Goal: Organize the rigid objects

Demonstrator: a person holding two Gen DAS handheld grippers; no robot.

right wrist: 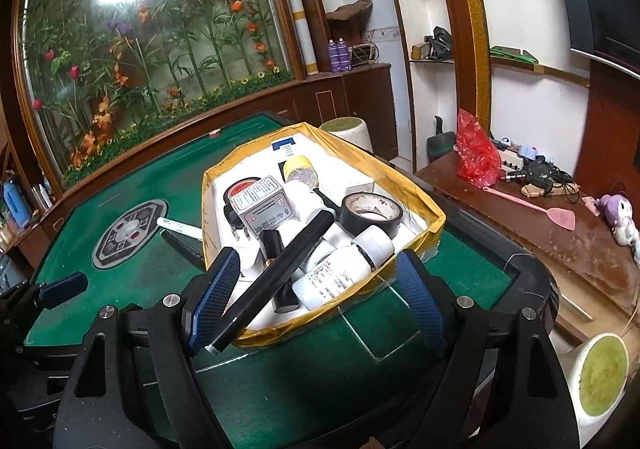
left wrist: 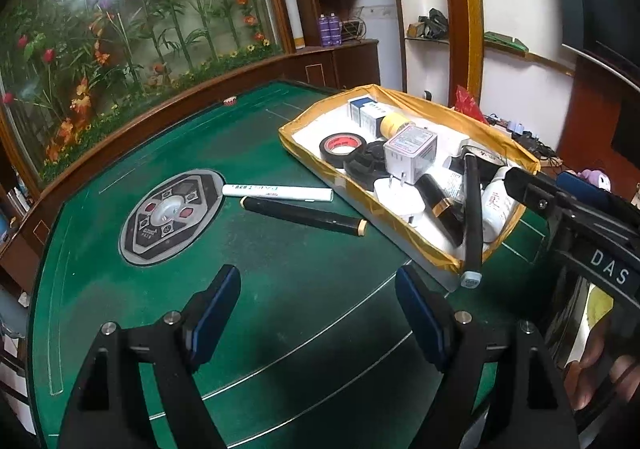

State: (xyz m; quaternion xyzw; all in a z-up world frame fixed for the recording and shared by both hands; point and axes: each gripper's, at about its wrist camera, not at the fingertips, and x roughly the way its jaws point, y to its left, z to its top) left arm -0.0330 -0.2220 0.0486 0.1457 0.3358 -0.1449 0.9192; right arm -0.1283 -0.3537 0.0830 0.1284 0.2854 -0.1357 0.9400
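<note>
A gold-rimmed tray [left wrist: 360,194] [right wrist: 288,331] on the green table holds tape rolls [left wrist: 340,145] [right wrist: 370,211], a white adapter box [left wrist: 410,153] [right wrist: 264,205], bottles and other small items. One black marker [left wrist: 472,217] [right wrist: 276,277] leans out over the tray's near rim. A white marker [left wrist: 276,192] and a second black marker [left wrist: 304,216] lie on the felt left of the tray. My left gripper [left wrist: 318,313] hovers open over bare felt, short of those two markers. My right gripper [right wrist: 316,297] is open at the tray's near end; the leaning marker's low end lies beside its left finger [right wrist: 212,297].
A grey control panel [left wrist: 172,217] sits in the table's middle. Right of the table stands a wooden side table with a red bag [right wrist: 476,153] and a pink fly swatter [right wrist: 532,207]. A green-topped stool [right wrist: 600,373] is at the lower right. A floral glass wall runs behind.
</note>
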